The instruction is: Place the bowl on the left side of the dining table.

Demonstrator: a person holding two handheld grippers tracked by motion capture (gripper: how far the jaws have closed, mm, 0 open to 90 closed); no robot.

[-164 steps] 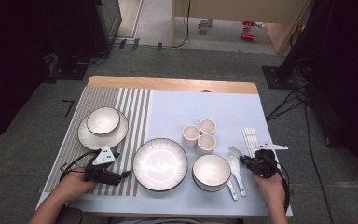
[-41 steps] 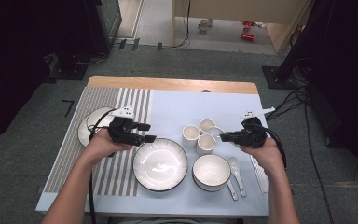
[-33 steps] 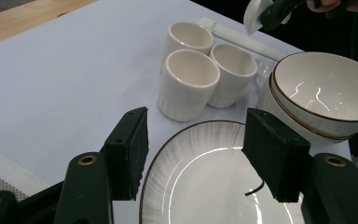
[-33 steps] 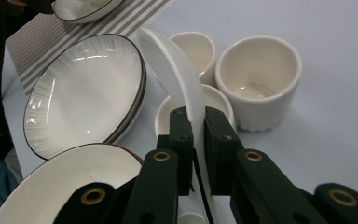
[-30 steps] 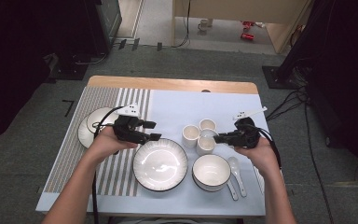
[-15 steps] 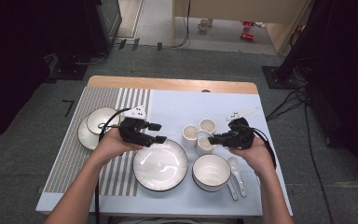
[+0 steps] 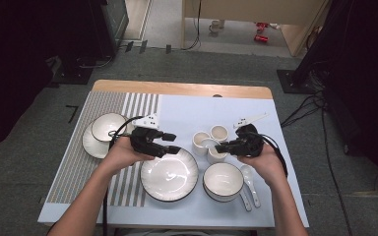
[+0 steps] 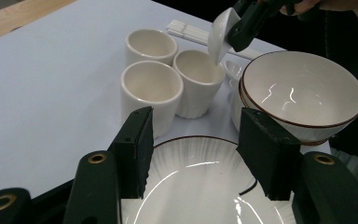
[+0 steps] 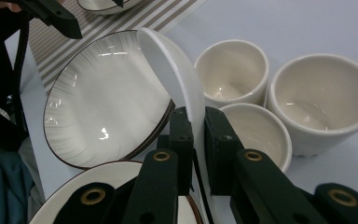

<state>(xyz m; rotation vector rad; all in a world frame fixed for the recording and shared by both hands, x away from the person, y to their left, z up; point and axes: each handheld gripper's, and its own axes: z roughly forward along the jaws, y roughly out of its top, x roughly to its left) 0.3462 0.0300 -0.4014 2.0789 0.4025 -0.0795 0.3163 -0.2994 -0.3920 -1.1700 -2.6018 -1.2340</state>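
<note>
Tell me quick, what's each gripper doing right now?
Left gripper: open, empty, jaws just closing a little, over the plate.
Right gripper: shut on a white spoon.

You have a striped mat [image 7: 74, 162] along the table's [image 7: 177, 105] left side, with a small bowl on a plate [image 7: 97, 137] resting on it. A second spoon [image 7: 248, 179] lies just beside the big bowl [image 7: 222, 182]. White chopsticks [image 8: 189, 31] lie behind the cups.
</note>
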